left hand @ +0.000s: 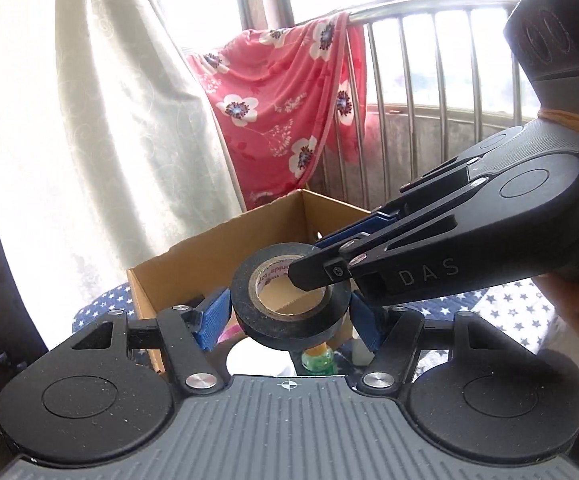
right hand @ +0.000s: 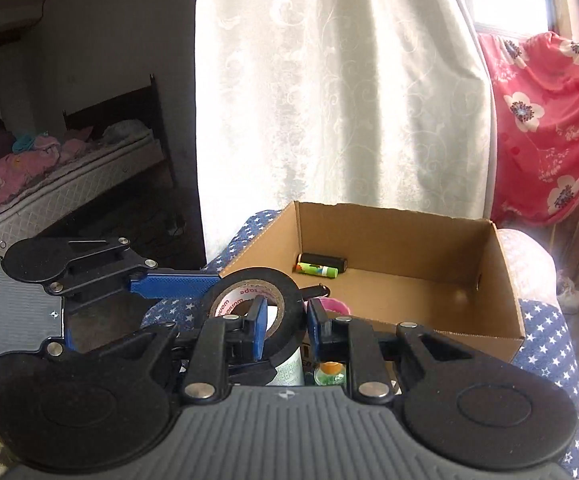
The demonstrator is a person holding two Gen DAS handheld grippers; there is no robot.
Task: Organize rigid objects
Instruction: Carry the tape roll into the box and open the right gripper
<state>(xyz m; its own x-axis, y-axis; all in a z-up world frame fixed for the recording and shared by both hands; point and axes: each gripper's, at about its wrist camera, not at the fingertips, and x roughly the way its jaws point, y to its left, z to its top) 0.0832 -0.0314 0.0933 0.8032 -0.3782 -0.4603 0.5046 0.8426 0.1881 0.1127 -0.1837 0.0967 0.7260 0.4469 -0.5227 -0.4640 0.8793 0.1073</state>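
A: Start with the left wrist view. What's there?

B: The left gripper (left hand: 289, 314) has its blue pads against the outside of a black tape roll (left hand: 289, 304), one on each side, holding it up in front of an open cardboard box (left hand: 193, 256). The right gripper (left hand: 309, 268) comes in from the right, one finger tip dipping into the roll's core. Behind stand a white curtain (left hand: 89, 120), a pink floral cloth (left hand: 285, 108) over a metal railing (left hand: 429, 4).

A: And the right wrist view?

B: Here the right gripper (right hand: 287, 326) straddles the roll's (right hand: 255, 300) wall: one pad inside the core, one just outside. Whether both pads press it, I cannot tell. The left gripper (right hand: 177, 284) reaches in from the left.

A: Anything only this view shows?

B: The box's (right hand: 505, 280) inside: a black cylinder (right hand: 323, 259) and a green tube (right hand: 316, 269) lying in its far corner. Also a bed (right hand: 65, 176) at left, and the starred blue cloth (right hand: 545, 316) under the box.
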